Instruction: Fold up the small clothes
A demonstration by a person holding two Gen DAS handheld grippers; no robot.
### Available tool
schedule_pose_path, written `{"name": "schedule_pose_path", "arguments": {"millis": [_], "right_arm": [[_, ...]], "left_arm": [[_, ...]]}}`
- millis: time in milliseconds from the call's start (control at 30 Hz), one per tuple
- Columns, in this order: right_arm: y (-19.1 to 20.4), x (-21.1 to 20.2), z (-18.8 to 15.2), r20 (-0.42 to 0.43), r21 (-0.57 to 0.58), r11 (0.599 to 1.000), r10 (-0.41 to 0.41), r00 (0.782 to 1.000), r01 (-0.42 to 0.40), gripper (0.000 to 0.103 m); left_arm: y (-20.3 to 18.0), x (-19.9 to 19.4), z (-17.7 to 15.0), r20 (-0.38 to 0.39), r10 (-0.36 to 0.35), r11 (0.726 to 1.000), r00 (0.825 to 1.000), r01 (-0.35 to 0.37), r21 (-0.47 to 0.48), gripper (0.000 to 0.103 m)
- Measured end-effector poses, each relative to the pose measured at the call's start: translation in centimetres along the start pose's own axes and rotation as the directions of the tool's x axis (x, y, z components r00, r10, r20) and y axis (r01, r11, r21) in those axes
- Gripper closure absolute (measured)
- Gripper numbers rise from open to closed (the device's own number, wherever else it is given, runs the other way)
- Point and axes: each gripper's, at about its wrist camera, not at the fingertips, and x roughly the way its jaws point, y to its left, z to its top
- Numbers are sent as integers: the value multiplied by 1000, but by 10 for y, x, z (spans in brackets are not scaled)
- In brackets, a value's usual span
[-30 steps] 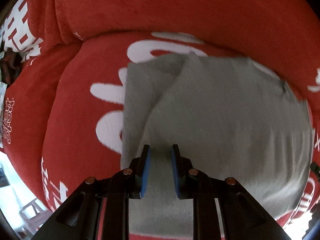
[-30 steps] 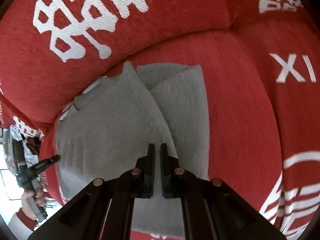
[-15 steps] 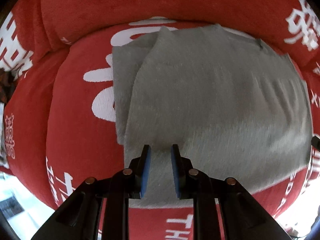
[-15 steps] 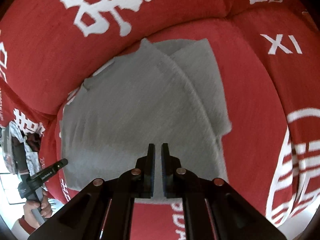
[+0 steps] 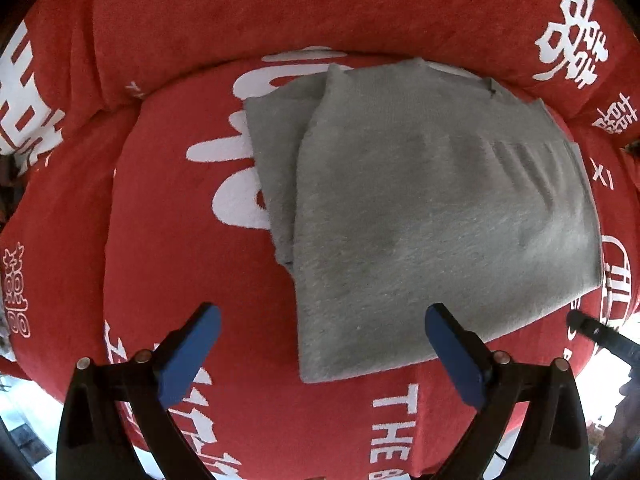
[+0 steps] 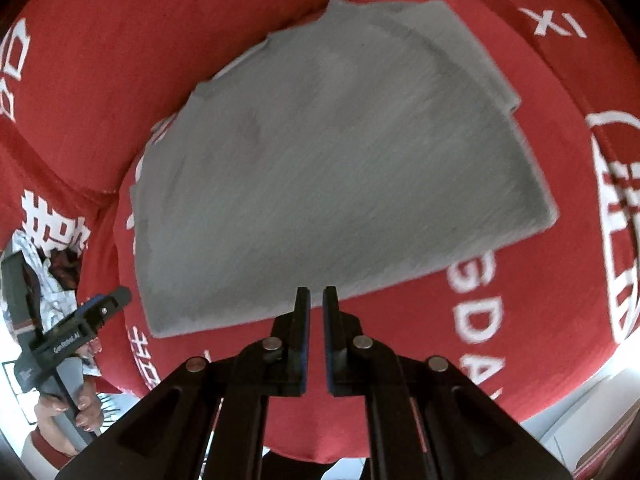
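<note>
Folded gray garment [image 5: 420, 208] lies flat mid-cushion on the red sofa seat [image 5: 168, 240], far edge near the backrest; looks soft, light, floppy knit, best pinched at a near corner or edge. Left gripper [image 5: 322, 344] hovers over its near edge, jaws opening wide, nothing held. Right gripper [image 6: 316, 312] nearly closed, empty, just off the near edge.

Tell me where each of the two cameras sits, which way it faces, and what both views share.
Left wrist: sits on the left tongs, looking down on the folded grey garment; its jaws are opening, empty.
Right wrist: sits on the right tongs, angled down at the same garment; jaws shut, empty; a hand holding the left tongs shows at lower left.
Shared: the garment on the red sofa cover.
</note>
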Motion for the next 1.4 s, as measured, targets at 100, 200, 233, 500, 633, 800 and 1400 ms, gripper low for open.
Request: {"name": "schedule_pose_path", "arguments": {"millis": [100,200,233,500,633,800,1400], "right_arm": [[12,8,-7,-19,0,1000,2,1000,-2,96],[23,15,-14,-36,-2,1000,5,999,-5,86],[25,17,-15,-41,-1,1000,5,999,-5,72],[39,32,-29,-84,20,999,37,996,-35,59],[43,41,-37,-91,66,995,77,993,-71,46],[46,53,-46,-102,137,982,144,984,-129,45],[71,110,-51,-62,316,860,439,896,-400,45]], "left_arm": [[8,1,0,-2,-10,1000,1000,10,-12,1],[16,1,-3,-5,-18,1000,1000,17,-17,1],[19,3,-3,-7,-22,1000,1000,22,-19,1],[39,8,-3,-6,-50,997,999,50,-51,1],[51,11,-4,-16,-74,995,997,73,-67,1],[71,21,-7,-49,-126,986,991,119,-119,1],[125,38,-11,-19,-341,880,940,313,-357,1]]}}
